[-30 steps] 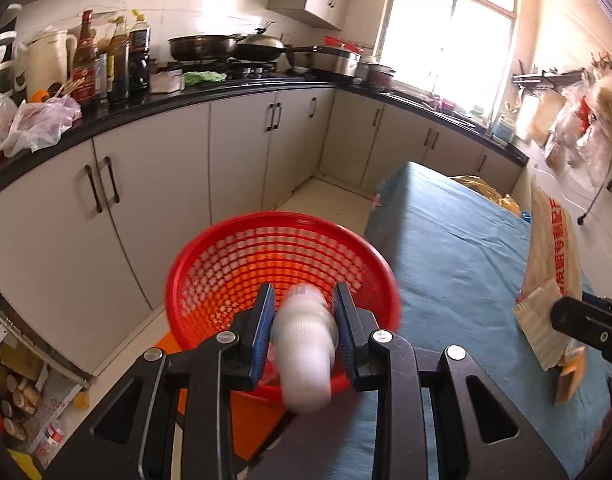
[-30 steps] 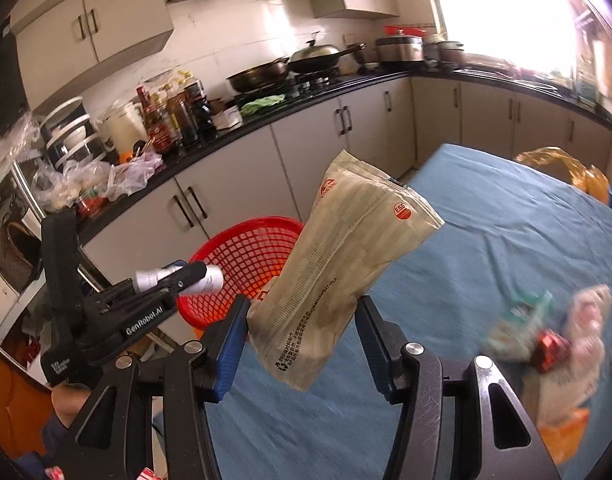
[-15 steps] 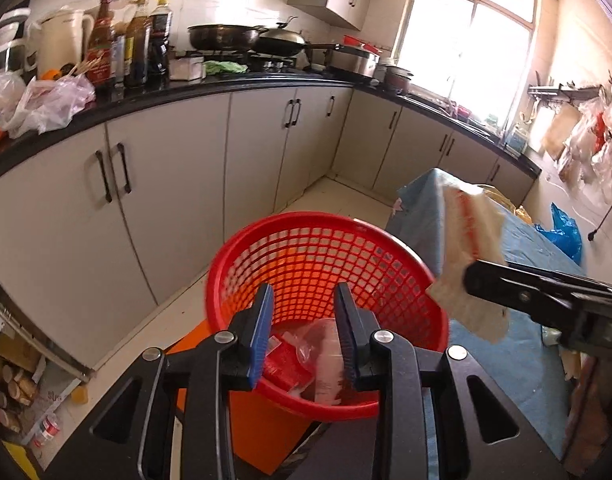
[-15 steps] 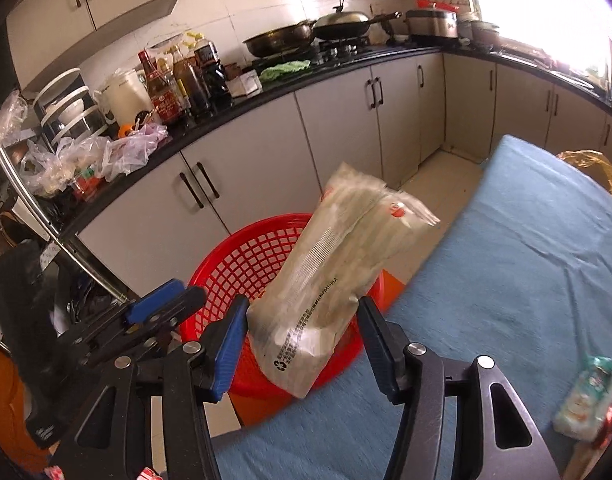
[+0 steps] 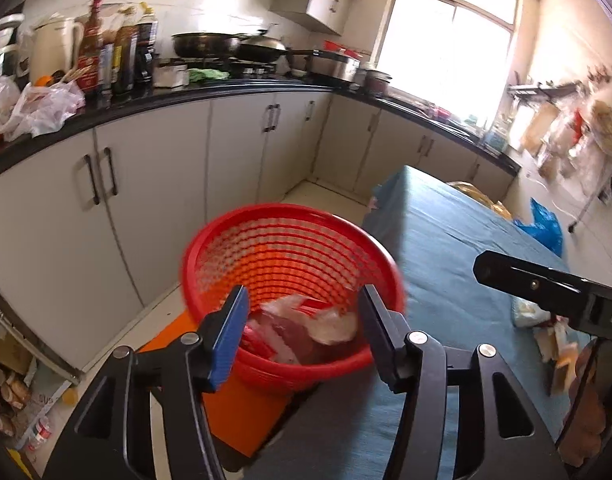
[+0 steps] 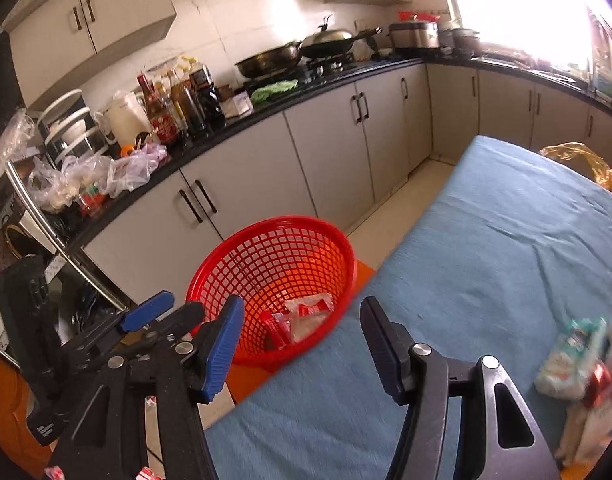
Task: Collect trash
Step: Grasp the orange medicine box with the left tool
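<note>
The red basket (image 6: 273, 276) stands on an orange stool (image 5: 241, 412) beside the blue-clothed table (image 6: 486, 264); crumpled wrappers (image 6: 301, 320) lie in its bottom; the left gripper (image 5: 301, 320) and right gripper (image 6: 297, 332) both stand spread and empty, jaws just opening; more trash (image 6: 574, 356) lies on the table.

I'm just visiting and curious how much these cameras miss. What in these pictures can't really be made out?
- Trash on the blue table: the wrappers at the right edge of the right wrist view are blurred and cut off.
- Red basket: in the left wrist view its near wall and the left claw hide part of the contents.
- Bottles on the counter: labels too small to read.
- The person: only a hand edge, bottom right of the left wrist view.
</note>
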`<action>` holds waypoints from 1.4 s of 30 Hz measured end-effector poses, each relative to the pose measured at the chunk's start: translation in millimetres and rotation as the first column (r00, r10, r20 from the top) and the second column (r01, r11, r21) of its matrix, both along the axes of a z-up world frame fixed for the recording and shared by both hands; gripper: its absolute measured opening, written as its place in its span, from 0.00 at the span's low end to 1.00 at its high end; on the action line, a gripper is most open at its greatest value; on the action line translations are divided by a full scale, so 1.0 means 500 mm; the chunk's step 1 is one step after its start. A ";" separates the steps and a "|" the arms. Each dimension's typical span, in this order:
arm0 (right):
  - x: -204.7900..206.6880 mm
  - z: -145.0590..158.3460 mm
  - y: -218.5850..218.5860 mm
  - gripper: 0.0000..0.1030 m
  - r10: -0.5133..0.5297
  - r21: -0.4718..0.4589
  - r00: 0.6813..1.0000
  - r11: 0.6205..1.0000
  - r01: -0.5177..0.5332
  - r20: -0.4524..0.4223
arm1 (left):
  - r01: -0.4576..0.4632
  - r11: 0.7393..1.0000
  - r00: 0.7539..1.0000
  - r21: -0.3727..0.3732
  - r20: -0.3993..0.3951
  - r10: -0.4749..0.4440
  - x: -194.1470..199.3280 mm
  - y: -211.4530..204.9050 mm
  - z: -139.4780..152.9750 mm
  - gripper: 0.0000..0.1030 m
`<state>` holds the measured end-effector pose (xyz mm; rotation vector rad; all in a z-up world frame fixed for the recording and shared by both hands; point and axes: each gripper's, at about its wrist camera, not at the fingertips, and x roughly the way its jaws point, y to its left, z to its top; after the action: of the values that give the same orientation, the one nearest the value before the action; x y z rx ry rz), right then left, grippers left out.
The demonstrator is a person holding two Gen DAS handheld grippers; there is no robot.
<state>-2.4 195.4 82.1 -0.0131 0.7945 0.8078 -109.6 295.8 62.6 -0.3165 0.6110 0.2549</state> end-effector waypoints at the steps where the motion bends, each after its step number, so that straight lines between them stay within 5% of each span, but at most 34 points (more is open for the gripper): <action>1: -0.009 0.001 -0.014 0.63 -0.009 0.002 1.000 1.000 0.009 0.006 | 0.016 1.000 1.000 0.003 -0.003 -0.016 0.002 -0.014 0.001 0.56; 12: -0.058 -0.012 -0.223 0.63 -0.143 0.057 0.989 0.988 0.144 -0.025 | 0.187 0.981 0.982 0.047 -0.035 -0.185 0.038 -0.176 0.008 0.69; 18: -0.066 -0.017 -0.363 0.64 -0.254 0.104 0.966 0.960 0.258 -0.049 | 0.339 0.936 0.940 0.092 -0.071 -0.333 0.065 -0.300 0.011 0.80; 27: -0.055 -0.036 -0.592 0.65 -0.479 0.172 0.873 0.855 0.489 -0.096 | 0.555 0.809 0.832 0.196 -0.156 -0.533 0.093 -0.512 -0.002 0.88; 35: -0.037 -0.079 -0.753 0.67 -0.616 0.213 0.769 0.739 0.639 -0.171 | 0.667 0.664 0.745 0.338 -0.275 -0.608 0.141 -0.665 -0.025 0.90; 39: -0.032 -0.087 -0.779 0.67 -0.627 0.238 0.754 0.715 0.657 -0.196 | 0.693 0.581 0.719 0.427 -0.350 -0.601 0.158 -0.728 -0.055 0.91; 42: -0.030 -0.092 -0.780 0.67 -0.629 0.238 0.749 0.710 0.663 -0.210 | 0.695 0.550 0.715 0.463 -0.373 -0.591 0.156 -0.759 -0.075 0.91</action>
<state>-17.1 -194.7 36.3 0.5696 0.7053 0.2386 -31.5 -83.6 25.3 0.5521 0.7533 -0.2714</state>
